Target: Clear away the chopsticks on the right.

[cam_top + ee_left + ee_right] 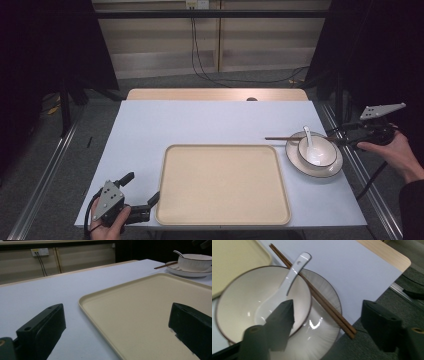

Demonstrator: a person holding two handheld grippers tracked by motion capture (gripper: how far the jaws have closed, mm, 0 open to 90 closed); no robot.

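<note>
Sitting at the right edge of the table (pixel 210 120): a white bowl (pixel 317 150) nested on a plate (pixel 330 169), a ceramic spoon (pixel 308 137) leaning inside, and a pair of brown chopsticks (pixel 295 137) laid across the plate's far rim, just right of the empty beige tray (pixel 222 185). Likely hard, glazed and slippery, breakable if knocked; probably best pinched at the bowl's rim or the plate's lip, while the light, stiff chopsticks would take a grip near their overhanging ends. Right hand-held gripper (pixel 328 315) spread wide, one jaw over the bowl's near rim, the other out past the table edge, closed on nothing. Left hand-held gripper (pixel 117 322) also spread, straddling the tray's near left corner without pinching it. From the high view: the whole layout and both hands at opposite corners. From the right gripper view: the spoon's handle hole and the chopstick tips jutting beyond the plate. From the left gripper view: the tray's raised lip, low and close.
</note>
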